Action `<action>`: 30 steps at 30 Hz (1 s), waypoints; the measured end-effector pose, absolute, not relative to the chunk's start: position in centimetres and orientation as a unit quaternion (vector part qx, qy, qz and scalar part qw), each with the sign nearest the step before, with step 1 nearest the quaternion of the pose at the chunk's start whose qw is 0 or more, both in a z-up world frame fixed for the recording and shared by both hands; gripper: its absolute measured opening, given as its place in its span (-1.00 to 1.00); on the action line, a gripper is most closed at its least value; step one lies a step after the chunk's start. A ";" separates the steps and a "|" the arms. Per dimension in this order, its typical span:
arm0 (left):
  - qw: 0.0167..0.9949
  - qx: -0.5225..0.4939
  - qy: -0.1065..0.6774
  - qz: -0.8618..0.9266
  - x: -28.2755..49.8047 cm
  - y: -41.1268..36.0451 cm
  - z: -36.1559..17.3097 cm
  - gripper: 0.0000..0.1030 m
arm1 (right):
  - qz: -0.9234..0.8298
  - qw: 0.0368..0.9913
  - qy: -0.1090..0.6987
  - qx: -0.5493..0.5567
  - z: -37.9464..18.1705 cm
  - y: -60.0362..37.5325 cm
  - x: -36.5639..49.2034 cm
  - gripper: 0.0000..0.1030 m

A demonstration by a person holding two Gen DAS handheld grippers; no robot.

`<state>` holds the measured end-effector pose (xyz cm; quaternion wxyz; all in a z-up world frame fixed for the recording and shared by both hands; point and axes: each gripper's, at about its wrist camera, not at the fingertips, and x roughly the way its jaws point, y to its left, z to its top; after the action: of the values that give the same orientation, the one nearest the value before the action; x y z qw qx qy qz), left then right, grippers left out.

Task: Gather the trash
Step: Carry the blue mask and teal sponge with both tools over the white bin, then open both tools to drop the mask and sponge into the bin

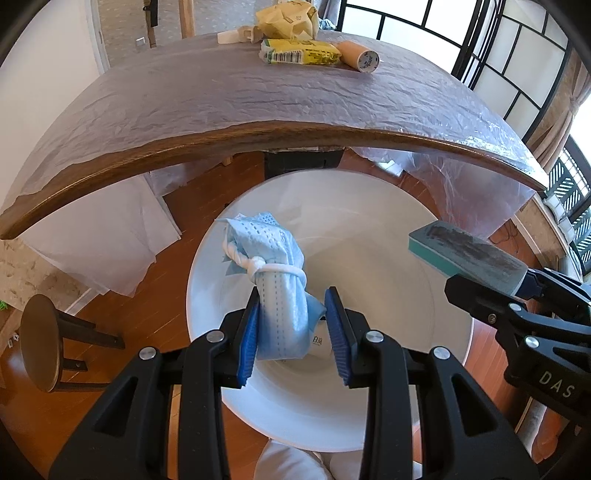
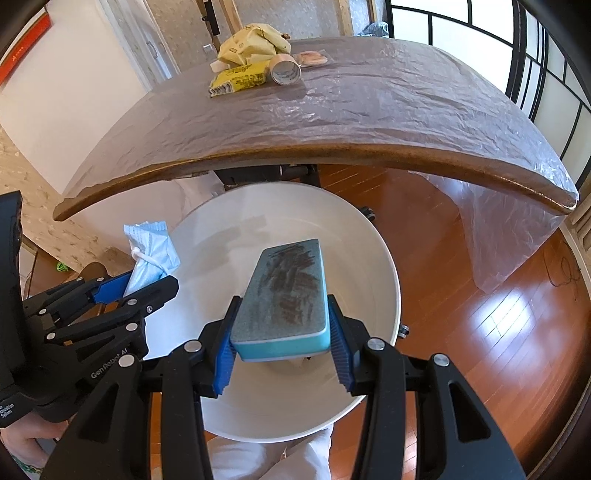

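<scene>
A white round bin stands on the floor below the table edge; it also shows in the right wrist view. My left gripper is over the bin. A rolled blue face mask tied with its white strap rests against the left pad, with a gap to the right pad. My right gripper is shut on a teal sponge block with a dirty grey top, held over the bin. The mask also shows in the right wrist view, and the sponge in the left wrist view.
A wooden table under clear plastic sheeting carries a yellow paper bag, a yellow-green packet, a beige tube and a white item. A dark round stool stands on the wooden floor at left.
</scene>
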<state>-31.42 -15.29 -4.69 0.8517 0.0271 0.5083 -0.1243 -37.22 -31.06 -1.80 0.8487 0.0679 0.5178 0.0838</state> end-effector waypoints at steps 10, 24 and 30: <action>0.848 0.033 0.515 -0.126 -31.0 -16.0 -5.6 -0.30 | 0.081 0.845 0.524 0.067 -2.5 -31.3 -37.0 -0.16; 0.839 0.040 0.528 -0.125 -30.0 -16.3 -7.1 -0.30 | 0.075 0.838 0.536 0.067 -3.2 -31.4 -36.2 -0.16; 0.835 0.041 0.534 -0.125 -29.8 -16.2 -7.5 -0.30 | 0.074 0.835 0.541 0.066 -3.4 -31.5 -36.1 -0.16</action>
<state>-29.76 -16.22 -7.47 0.8352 0.0414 0.5339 -0.1253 -36.09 -31.47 -3.44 0.8350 0.0660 0.5413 0.0742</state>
